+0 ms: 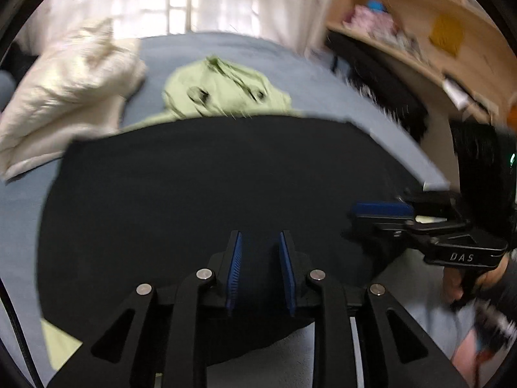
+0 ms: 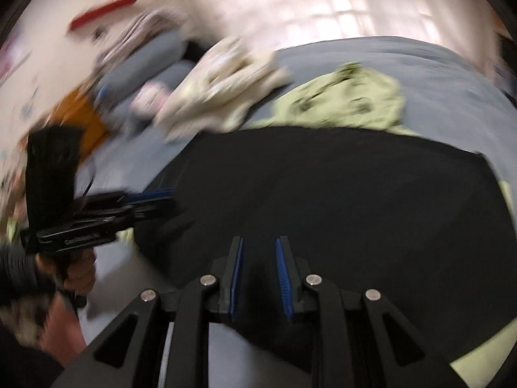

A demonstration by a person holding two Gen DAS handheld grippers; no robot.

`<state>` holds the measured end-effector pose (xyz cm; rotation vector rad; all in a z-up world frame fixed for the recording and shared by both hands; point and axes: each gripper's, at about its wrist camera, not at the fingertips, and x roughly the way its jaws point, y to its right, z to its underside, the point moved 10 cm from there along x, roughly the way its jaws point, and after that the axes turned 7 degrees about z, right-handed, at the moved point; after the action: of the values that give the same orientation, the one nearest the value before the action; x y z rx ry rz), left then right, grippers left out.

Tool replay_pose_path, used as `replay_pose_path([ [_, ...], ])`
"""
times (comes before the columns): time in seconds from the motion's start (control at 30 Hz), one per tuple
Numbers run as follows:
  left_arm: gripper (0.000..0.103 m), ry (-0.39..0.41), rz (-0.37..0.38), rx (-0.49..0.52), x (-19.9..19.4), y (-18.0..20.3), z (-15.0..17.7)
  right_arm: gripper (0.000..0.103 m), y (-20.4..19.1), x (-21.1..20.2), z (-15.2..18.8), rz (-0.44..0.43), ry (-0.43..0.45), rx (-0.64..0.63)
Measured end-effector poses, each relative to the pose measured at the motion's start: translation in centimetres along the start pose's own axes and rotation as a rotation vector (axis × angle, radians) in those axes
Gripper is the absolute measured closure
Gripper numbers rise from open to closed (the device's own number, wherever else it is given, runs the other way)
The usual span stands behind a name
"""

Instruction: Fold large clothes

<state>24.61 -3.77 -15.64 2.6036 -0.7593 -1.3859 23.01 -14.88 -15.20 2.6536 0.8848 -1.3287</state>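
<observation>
A large black garment (image 1: 194, 177) (image 2: 339, 187) lies spread flat on the bed, with a straight far edge. My left gripper (image 1: 260, 236) hovers over its near part, blue pads (image 1: 234, 265) apart and not pressing on the cloth that shows dark in the gap. My right gripper (image 2: 259, 241) stands the same way over the near edge, pads (image 2: 284, 278) apart. Each gripper also shows in the other's view, at the garment's side: the right gripper (image 1: 358, 213) and the left gripper (image 2: 168, 197). Both views are blurred.
A crumpled light green garment (image 1: 226, 90) (image 2: 349, 97) lies beyond the black one, and green cloth (image 1: 58, 339) peeks from under it. A cream padded item (image 1: 64, 90) (image 2: 226, 84) sits far left on the blue-grey sheet (image 1: 19, 220). Wooden shelves (image 1: 420, 32) stand at the right.
</observation>
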Motion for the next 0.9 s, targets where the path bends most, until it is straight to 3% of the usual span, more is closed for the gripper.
replay_pose_path([
  [0.13,0.081,-0.055,-0.037,-0.024,3.3,-1.8,-0.1,0.082,1.6,4.1,0.0,0.002,-0.084,0.002],
  [0.37,0.082,-0.085,-0.156,-0.105,6.5,-7.5,-4.6,0.086,7.7,8.5,-4.9,0.121,-0.059,0.083],
  [0.43,0.083,-0.091,-0.19,-0.121,7.0,-8.8,-6.0,0.086,9.9,9.1,-6.1,0.208,-0.043,0.094],
  [0.5,0.083,-0.064,-0.266,-0.109,7.0,-10.4,-7.3,0.086,12.6,9.4,-7.4,0.274,-0.021,0.134],
  [0.57,0.081,-0.02,-0.403,-0.084,6.7,-13.1,-8.3,0.086,15.2,9.4,-8.3,0.359,0.002,0.161],
  [0.6,0.079,-0.002,-0.489,-0.089,6.3,-15.1,-8.4,0.086,17.0,9.0,-8.5,0.408,0.012,0.191],
  [0.63,0.065,0.008,-0.524,-0.104,5.9,-15.9,-8.3,0.087,18.4,8.6,-8.4,0.438,0.02,0.217],
  [0.67,0.044,0.027,-0.549,-0.136,5.2,-17.4,-8.1,0.088,20.1,7.9,-8.2,0.482,0.027,0.246],
  [0.77,0.04,0.071,-0.636,-0.273,2.3,-21.7,-6.5,0.086,26.0,4.6,-5.5,0.696,0.024,0.291],
  [0.83,0.04,0.09,-0.635,-0.364,0.6,-24.2,-5.1,0.086,29.1,2.9,-3.1,0.711,0.019,0.399],
  [0.87,0.035,0.097,-0.637,-0.41,-0.1,-25.1,-4.4,0.088,30.3,1.7,-1.9,0.655,0.039,0.483],
  [0.9,0.032,0.102,-0.626,-0.462,-0.7,-25.9,-3.6,0.094,30.7,1.0,-1.4,0.656,0.044,0.499],
])
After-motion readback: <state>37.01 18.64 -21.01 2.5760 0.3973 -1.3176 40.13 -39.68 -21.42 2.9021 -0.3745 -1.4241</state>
